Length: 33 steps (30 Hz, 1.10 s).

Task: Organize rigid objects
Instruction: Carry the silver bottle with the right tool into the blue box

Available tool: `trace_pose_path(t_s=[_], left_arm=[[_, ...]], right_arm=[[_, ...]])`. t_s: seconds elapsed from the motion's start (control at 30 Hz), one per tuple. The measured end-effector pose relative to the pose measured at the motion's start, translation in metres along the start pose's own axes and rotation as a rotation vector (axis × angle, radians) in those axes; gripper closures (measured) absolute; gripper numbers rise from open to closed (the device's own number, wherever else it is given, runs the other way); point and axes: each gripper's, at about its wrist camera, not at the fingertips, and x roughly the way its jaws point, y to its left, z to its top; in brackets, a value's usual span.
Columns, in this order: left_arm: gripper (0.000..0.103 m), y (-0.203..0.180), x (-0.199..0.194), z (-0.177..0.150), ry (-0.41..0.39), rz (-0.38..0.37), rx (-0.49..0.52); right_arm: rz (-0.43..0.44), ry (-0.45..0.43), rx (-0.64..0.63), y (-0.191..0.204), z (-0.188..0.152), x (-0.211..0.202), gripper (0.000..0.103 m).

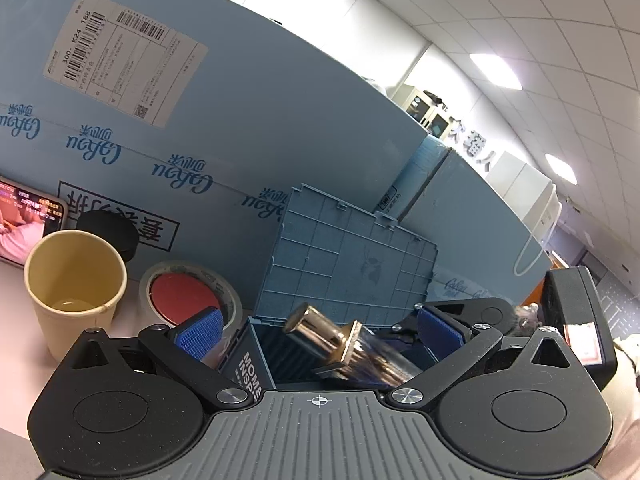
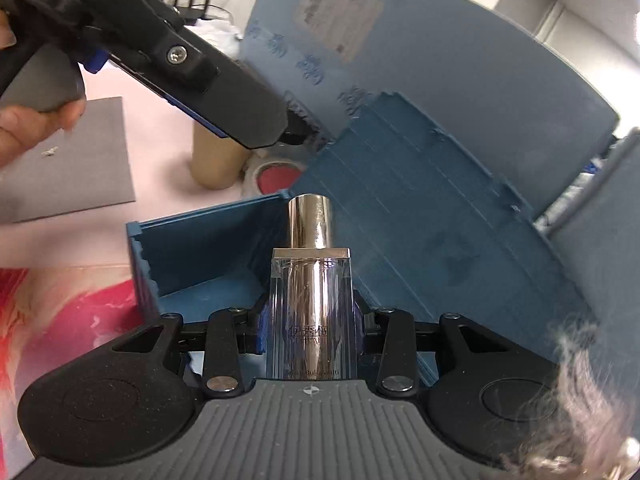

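Closest to you, your right tool (image 2: 311, 334) holds a clear bottle (image 2: 311, 320) with a shiny gold cap (image 2: 310, 220); the blue pads press on both sides of the bottle, and the cap points forward, away from the tool. The bottle hangs above the open blue box (image 2: 208, 240), over its inner floor, and does not touch it. The lid (image 2: 420, 220) of the box stands open and leans back against a big light blue carton (image 2: 460, 60).

Your left tool (image 1: 318, 330) is wide, and its blue pads (image 1: 200, 332) grip nothing. Between them, a little further on, you see the same bottle lying tilted over the mouth of the box, with the gold cap toward the upper left.

On the pink table (image 2: 160, 140), left of the box, stand a roll of tape (image 1: 188, 296) with a red disc inside it and a paper cup (image 1: 76, 280). A phone (image 1: 28, 220) with a lit screen leans behind the cup. A grey mat (image 2: 72, 160) lies further left.
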Motion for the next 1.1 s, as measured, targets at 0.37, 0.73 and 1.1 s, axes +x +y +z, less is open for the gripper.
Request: trace_pose_path(t_s=[0.37, 0.73, 1.1], left_arm=[[0.0, -0.002, 0.004, -0.001, 0.018, 0.006, 0.008], [0.0, -0.005, 0.007, -0.001, 0.026, -0.007, 0.025], [0.0, -0.011, 0.009, -0.004, 0.036, -0.02, 0.041]], right_arm=[[0.193, 0.141, 0.072, -0.013, 0.008, 0.01, 0.068], [0.356, 0.252, 0.219, -0.032, 0.006, 0.029, 0.067], [0.289, 0.122, 0.199, -0.023, 0.008, -0.011, 0.052]])
